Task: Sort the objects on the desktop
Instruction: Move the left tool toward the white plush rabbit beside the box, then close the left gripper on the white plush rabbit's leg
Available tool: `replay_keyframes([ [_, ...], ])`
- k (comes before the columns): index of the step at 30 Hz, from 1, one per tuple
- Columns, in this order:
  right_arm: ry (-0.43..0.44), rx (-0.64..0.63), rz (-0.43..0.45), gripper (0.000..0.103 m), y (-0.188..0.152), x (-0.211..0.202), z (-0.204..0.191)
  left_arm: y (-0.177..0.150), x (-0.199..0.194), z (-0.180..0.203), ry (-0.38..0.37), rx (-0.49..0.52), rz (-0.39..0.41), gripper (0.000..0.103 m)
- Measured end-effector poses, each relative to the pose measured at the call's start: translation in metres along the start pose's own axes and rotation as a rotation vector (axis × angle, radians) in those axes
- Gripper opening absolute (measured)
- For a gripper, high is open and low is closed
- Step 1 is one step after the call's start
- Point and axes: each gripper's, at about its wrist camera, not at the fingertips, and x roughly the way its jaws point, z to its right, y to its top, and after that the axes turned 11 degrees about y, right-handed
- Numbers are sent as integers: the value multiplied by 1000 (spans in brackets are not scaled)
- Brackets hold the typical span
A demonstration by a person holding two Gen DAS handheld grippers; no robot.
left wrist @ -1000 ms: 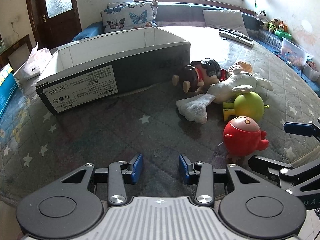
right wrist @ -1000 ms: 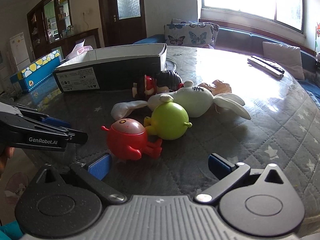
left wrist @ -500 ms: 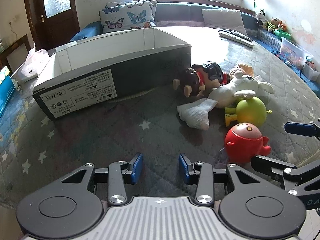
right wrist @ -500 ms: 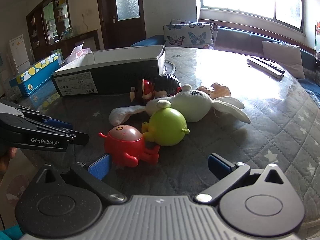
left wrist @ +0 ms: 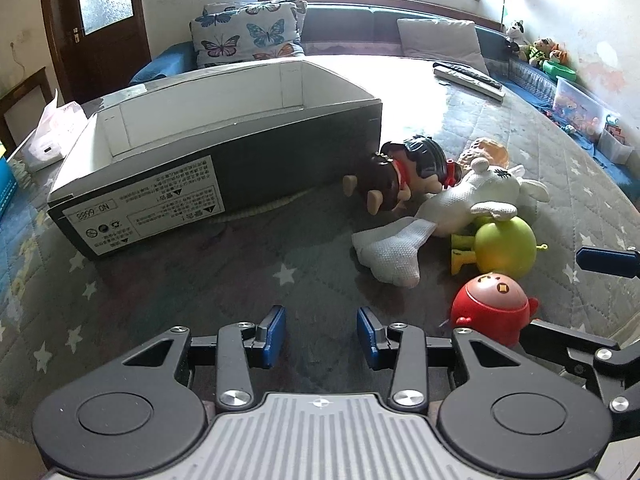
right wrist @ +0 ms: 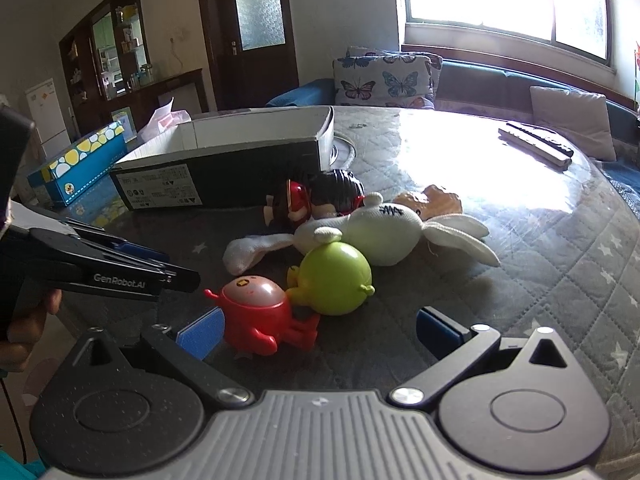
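— While the light pours in from the window [right wrist: 504, 0], what covers the table [left wrist: 200, 280]?
— Grey quilted cloth with white stars, glossy where the sun hits. A butterfly cushion [left wrist: 248, 36] sits on the blue sofa [right wrist: 500, 76] behind, beside a dark wooden door [right wrist: 256, 20].
— And the toys?
— The red toy [right wrist: 256, 312] stands between the spread fingers of the right gripper [right wrist: 316, 332], touching the green toy [right wrist: 334, 278]. Behind lie a white plush rabbit [right wrist: 384, 236] and a doll [left wrist: 400, 176], near the open black box [left wrist: 224, 140].
— The left gripper [left wrist: 321, 330]?
— Parted over bare cloth, gripping nothing.
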Motion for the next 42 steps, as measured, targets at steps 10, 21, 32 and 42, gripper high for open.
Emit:
replay_keyframes([
  [10, 1, 25, 40, 96, 18, -2, 11, 16, -3, 1, -57, 14, 30, 41],
  [21, -82, 64, 64, 89, 44, 4, 56, 40, 7, 11, -139, 64, 46, 39],
  [32, -97, 106, 4, 62, 46, 23, 96, 46, 21, 21, -214, 134, 32, 33],
  [42, -113, 7, -53, 48, 44, 36, 91, 48, 31, 29, -241, 196, 21, 28],
])
